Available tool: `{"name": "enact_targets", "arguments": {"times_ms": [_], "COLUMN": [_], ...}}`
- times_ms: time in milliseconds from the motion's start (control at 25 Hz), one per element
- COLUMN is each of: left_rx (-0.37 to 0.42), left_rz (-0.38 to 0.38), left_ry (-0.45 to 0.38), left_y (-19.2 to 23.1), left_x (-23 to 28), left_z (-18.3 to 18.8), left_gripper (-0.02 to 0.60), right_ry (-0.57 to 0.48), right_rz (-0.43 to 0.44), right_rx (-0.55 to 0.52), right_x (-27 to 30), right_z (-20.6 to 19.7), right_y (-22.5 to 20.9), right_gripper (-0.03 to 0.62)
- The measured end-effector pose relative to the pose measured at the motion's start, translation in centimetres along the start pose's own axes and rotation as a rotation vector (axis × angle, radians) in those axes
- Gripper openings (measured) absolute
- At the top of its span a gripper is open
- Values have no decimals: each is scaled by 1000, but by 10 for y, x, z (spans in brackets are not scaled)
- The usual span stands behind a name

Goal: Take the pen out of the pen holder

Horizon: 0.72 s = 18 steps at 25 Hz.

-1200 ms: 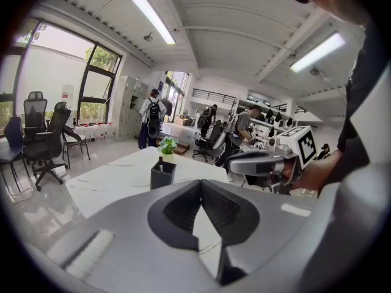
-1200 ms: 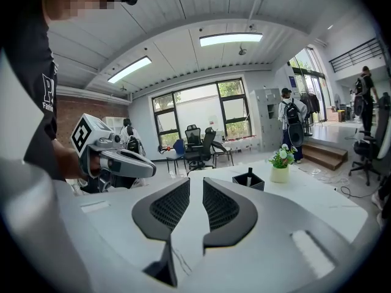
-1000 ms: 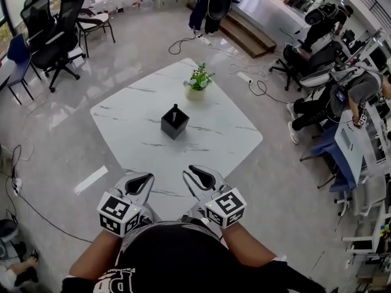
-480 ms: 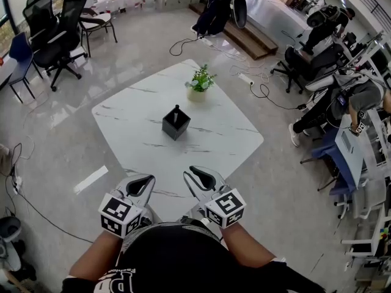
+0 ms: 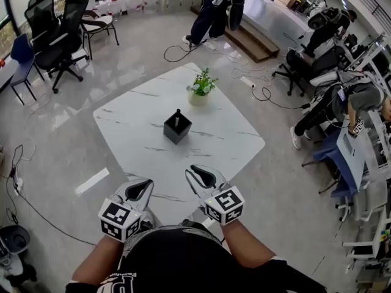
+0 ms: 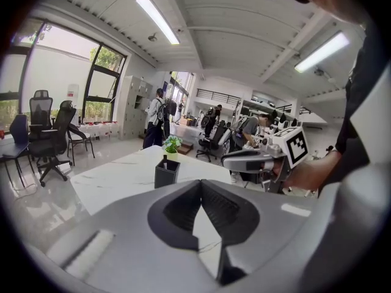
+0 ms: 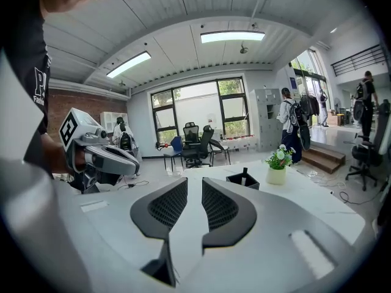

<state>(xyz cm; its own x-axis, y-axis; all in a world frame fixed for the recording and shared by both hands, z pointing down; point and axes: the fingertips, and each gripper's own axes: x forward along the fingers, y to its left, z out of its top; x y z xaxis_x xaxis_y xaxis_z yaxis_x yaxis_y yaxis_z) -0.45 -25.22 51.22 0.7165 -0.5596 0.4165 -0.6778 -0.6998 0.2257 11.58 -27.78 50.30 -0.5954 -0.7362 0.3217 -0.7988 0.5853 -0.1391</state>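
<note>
A black square pen holder [image 5: 177,130] stands in the middle of the white marble table [image 5: 134,133], with a dark pen [image 5: 178,115] upright in it. Both grippers hover over the table's near edge, well short of the holder. My left gripper [image 5: 148,182] has its tips touching and holds nothing. My right gripper [image 5: 192,170] shows a narrow gap between its pads and is empty too. The left gripper view shows the holder [image 6: 165,174] and pen [image 6: 164,159] ahead beyond the left gripper [image 6: 199,184]. From the right gripper [image 7: 195,182], its own view has the holder [image 7: 242,180] ahead to the right.
A small potted plant [image 5: 200,87] stands on the table beyond the holder. Office chairs [image 5: 58,32] stand at the far left, and cables [image 5: 256,81] lie on the floor to the right. People are at desks on the right [image 5: 342,102] and by the far steps [image 5: 211,11].
Both grippers keep the same pose near the table's front edge. The head view has drifted a little, and people in the background have moved.
</note>
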Motion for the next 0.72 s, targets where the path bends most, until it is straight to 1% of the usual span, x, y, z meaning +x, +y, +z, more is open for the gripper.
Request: {"name": "enact_targets", "arguments": {"times_ms": [240,520,720], "left_rx": [-22,-52,-77], "left_rz": [33,73,102], "left_ry": [0,2,13], "left_y": [12,23,29], "left_x": [-3,-8,-12], "left_z": [-4,-11,-18], "left_gripper": [57,57,57], "right_ry": [13,39,77], "right_rz": [-35,-72,-91], "right_rx": [-19,-5,6], "right_x": [33,83,122], "right_z": [6,14,10], "right_y": [-36,-79,-107], "right_gripper": [67,67,67]}}
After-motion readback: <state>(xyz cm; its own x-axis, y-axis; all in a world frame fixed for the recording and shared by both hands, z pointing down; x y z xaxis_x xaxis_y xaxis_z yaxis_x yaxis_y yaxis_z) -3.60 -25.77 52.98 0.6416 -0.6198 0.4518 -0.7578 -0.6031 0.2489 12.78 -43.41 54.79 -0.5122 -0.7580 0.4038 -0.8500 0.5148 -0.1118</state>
